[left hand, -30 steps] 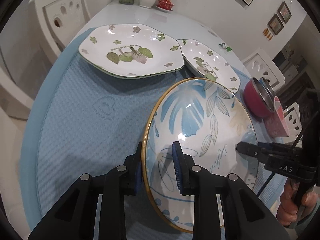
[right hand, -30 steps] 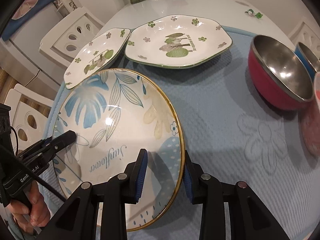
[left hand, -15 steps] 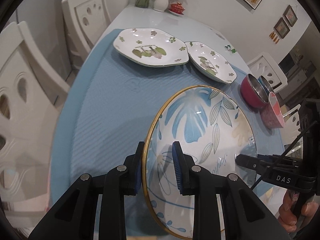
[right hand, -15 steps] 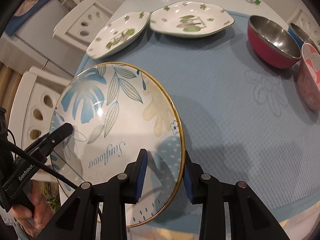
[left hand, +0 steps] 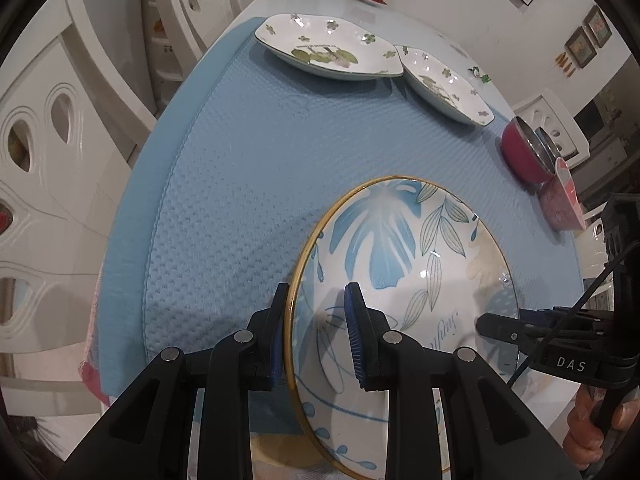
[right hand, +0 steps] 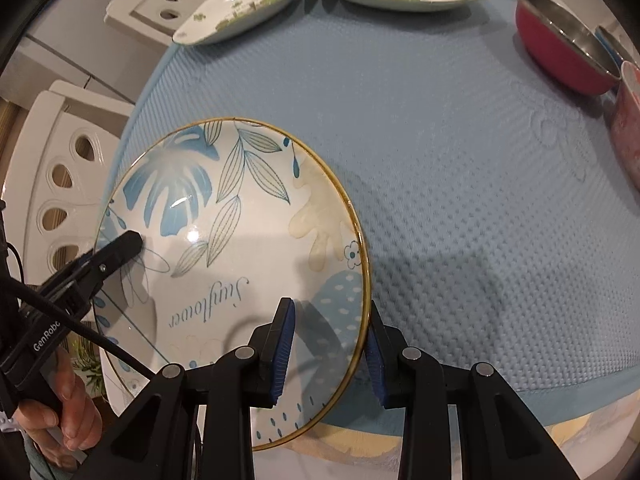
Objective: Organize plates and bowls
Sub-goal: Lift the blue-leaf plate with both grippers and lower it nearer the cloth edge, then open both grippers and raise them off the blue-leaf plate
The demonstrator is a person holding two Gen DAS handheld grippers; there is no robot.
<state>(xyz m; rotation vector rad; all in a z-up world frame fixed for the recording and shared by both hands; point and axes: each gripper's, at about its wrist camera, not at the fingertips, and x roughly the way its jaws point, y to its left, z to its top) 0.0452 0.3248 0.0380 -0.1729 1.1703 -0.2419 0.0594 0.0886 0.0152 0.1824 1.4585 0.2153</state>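
So we've got the big round Sunflower plate pinched from both sides right now: our left gripper is clamped over the gold rim on one edge, and our right gripper is clamped on the opposite edge, one pad on the face and one underneath each. Two-point hold makes sense to us, since it's a wide, glossy plate that would probably tip or slip from a single pinch. The plate sits up off the blue mat, hanging partly past the near edge of the table, tilted a bit toward the cameras. Farther back, the two green-flowered plates lie side by side, rims just about touching, and the red bowl with the steel inside sits off to the right next to a pink bowl. Our guess is this one's headed for a stack, so keeping both grips level matters.
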